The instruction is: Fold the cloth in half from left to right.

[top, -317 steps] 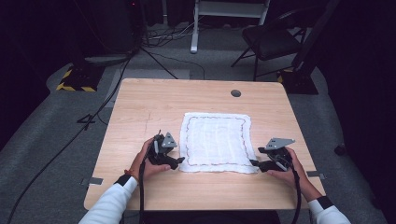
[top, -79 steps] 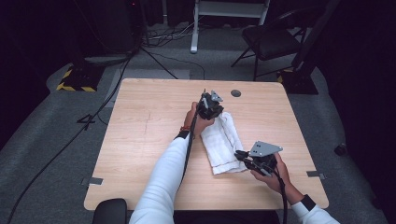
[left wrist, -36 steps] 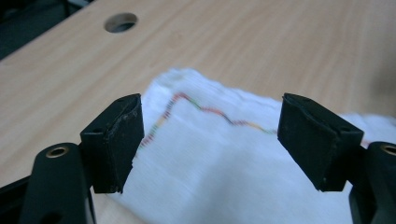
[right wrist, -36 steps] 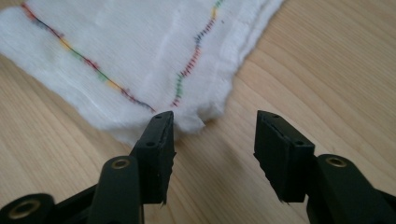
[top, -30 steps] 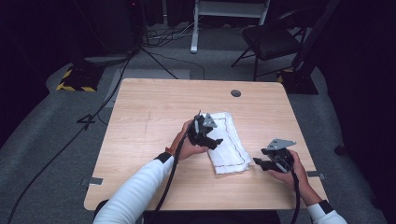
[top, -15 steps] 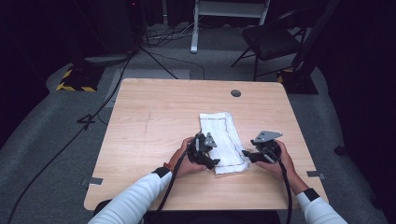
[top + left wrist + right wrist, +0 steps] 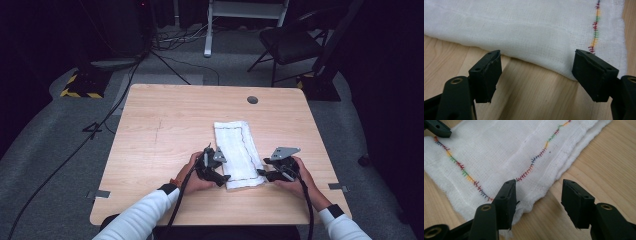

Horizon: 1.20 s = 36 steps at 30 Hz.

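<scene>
- A wooden table stands on grey carpet in a dark room, with a chair and loose cables beyond its far edge.
- A person's two white sleeves come in from the near side, and each hand holds a black gripper.
- A white cloth, folded into a long strip, lies flat on the right half of the table. It runs from near the middle toward the near edge. A line of many-coloured stitching runs close to its border.
- The left gripper sits low at the cloth's near left corner. Its jaws are spread wide, one on each side of the folded edge, and grasp nothing; its pads are off the cloth.
- The right gripper sits at the cloth's near right corner. Its jaws have just been closing but remain apart. One fingertip lies over the cloth's corner, the other above bare wood. Nothing is pinched.
- A small dark round cap is set in the tabletop near the far edge.
</scene>
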Each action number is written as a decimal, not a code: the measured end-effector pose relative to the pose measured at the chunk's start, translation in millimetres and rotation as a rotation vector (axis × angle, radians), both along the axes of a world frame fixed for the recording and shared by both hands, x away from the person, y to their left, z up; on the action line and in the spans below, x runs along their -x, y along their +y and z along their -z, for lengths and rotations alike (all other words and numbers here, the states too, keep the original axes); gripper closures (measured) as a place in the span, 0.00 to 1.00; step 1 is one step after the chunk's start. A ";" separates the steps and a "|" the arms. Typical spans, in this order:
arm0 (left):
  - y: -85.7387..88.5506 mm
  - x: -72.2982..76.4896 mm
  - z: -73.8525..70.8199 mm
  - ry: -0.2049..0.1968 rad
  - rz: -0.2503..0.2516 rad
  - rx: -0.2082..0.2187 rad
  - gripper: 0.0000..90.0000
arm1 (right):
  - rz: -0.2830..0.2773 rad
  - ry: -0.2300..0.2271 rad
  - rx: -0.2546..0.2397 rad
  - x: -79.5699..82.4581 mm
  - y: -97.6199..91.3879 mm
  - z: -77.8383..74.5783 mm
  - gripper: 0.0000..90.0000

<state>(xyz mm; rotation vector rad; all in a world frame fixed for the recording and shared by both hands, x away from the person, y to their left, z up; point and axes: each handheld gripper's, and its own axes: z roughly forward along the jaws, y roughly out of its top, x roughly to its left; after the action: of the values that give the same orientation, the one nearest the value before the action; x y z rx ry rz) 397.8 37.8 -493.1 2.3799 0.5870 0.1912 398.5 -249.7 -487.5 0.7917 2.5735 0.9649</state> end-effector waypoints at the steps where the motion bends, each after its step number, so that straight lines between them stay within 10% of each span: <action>1: 1.6 0.9 -0.1 -0.002 0.001 -0.001 0.27 | -0.003 0.005 -0.002 1.7 1.1 0.1 0.51; 20: 28.1 16.9 -2.6 -0.015 -0.008 0.006 0.26 | -0.018 -0.012 0.017 29.5 24.7 -3.3 0.45; 36: 39.9 -30.0 -32.9 -0.121 -0.110 0.045 0.25 | 0.118 -0.087 -0.074 -29.7 3.0 -32.6 0.43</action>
<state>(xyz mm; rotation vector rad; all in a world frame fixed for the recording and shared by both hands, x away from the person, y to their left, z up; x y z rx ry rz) 427.8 77.7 -460.2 2.2759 0.6580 0.3639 428.2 -246.7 -454.9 0.8895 2.4005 1.0396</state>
